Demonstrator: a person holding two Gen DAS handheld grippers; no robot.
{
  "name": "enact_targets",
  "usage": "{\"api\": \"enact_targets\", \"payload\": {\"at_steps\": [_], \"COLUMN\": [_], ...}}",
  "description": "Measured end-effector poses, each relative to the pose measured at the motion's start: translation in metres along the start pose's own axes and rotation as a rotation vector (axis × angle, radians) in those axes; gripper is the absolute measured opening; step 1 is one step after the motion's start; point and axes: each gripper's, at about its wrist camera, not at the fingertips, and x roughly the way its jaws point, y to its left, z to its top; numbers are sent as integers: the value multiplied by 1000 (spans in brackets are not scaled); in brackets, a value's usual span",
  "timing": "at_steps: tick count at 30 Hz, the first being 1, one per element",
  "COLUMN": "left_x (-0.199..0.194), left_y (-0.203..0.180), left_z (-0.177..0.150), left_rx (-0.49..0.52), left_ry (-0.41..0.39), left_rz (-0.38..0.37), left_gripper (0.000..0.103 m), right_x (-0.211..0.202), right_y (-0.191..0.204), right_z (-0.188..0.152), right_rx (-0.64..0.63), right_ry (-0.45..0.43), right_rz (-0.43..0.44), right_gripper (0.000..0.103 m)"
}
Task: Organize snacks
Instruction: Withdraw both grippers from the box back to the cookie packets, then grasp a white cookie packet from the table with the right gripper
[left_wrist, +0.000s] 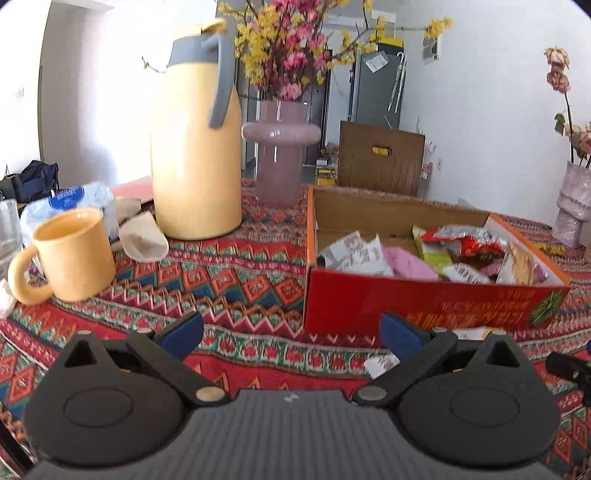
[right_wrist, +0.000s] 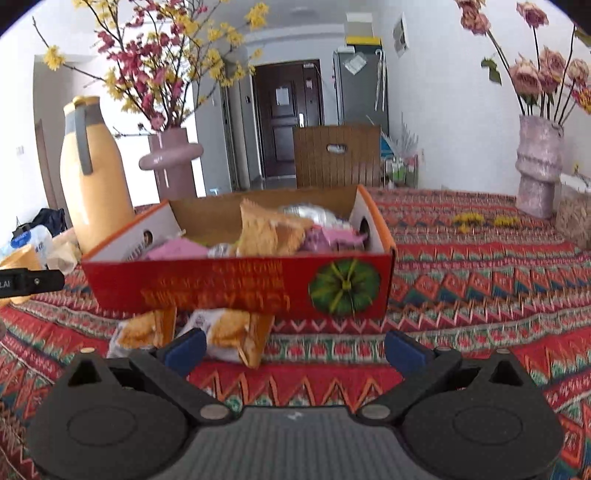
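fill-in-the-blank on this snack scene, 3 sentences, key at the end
1. Most snack packets lie inside the red ____ box.
2. Two snack packets lie on the tablecloth just in front of the box, near the right tongs, which hold ____.
3. The mug beside the thermos jug is ____ in colour.

Missing words: cardboard; nothing; yellow
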Motion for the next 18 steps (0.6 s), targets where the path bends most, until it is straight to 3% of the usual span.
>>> {"api": "enact_targets", "payload": {"at_steps": [18], "left_x": [8], "left_y": [7], "left_z": [-9], "left_rx": [-38], "left_ry": [36], "left_rz": [-24], "left_gripper": [103], "right_x": [8], "right_y": [12], "right_z": [-1], "right_rx": [-15], "right_ry": [49], "right_rz": [-8], "right_gripper": [103]}}
